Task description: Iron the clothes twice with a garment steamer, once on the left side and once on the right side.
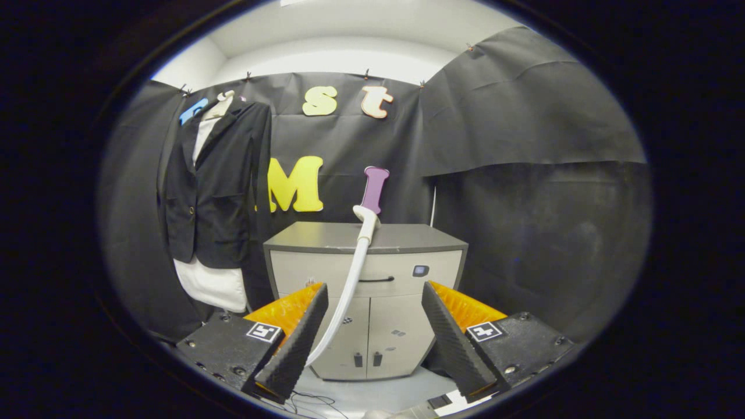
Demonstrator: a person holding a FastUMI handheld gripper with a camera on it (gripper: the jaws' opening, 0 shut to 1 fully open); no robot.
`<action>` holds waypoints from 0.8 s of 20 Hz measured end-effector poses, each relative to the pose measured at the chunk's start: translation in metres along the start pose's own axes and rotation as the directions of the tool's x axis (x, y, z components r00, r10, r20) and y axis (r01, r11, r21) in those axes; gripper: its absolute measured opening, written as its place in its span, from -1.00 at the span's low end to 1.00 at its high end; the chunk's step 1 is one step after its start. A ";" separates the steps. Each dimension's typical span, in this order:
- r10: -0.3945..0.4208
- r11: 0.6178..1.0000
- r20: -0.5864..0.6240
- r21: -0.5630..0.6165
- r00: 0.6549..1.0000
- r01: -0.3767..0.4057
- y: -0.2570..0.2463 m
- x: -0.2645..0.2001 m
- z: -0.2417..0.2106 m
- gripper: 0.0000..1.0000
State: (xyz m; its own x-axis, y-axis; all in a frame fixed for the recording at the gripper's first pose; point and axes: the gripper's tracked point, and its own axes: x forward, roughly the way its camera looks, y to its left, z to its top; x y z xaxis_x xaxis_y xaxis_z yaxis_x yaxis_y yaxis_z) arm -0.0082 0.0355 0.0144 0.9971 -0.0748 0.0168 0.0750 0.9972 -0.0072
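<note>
A black jacket point(215, 192) over a white shirt point(212, 285) hangs on a hanger against the booth wall, to the left of and beyond my fingers. A white steamer wand point(365, 224) rests its head at the top front edge of the grey cabinet point(366, 273). Its white hose point(343, 302) curves down in front of the cabinet toward the floor, close to the left finger. My gripper point(373, 286) is open, fingers spread wide with nothing pressed between them, and the hose shows in the gap.
The grey cabinet has a drawer and two lower doors and stands straight ahead against the black cloth wall. A thin black cable point(308, 400) lies on the pale floor just below my fingers. Black cloth hangs to the right of the cabinet.
</note>
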 end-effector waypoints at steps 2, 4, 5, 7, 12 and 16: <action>-0.003 1.000 0.003 0.009 1.000 0.003 -0.001 0.009 0.013 1.00; -0.013 1.000 0.006 0.005 1.000 0.013 -0.005 0.023 0.027 1.00; -0.010 1.000 0.012 0.009 1.000 0.010 -0.006 0.030 0.036 1.00; -0.006 1.000 0.022 0.018 1.000 0.006 -0.007 0.049 0.052 1.00; 0.031 0.999 0.023 0.027 0.999 -0.031 -0.009 0.113 0.092 1.00; 0.069 0.997 -0.019 0.043 0.997 -0.068 -0.006 0.179 0.103 1.00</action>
State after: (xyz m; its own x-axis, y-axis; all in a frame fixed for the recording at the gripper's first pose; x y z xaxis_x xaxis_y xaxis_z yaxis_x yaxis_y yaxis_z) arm 0.1679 0.0169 0.1208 1.0000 -0.0061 -0.0024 0.0062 0.9994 0.0351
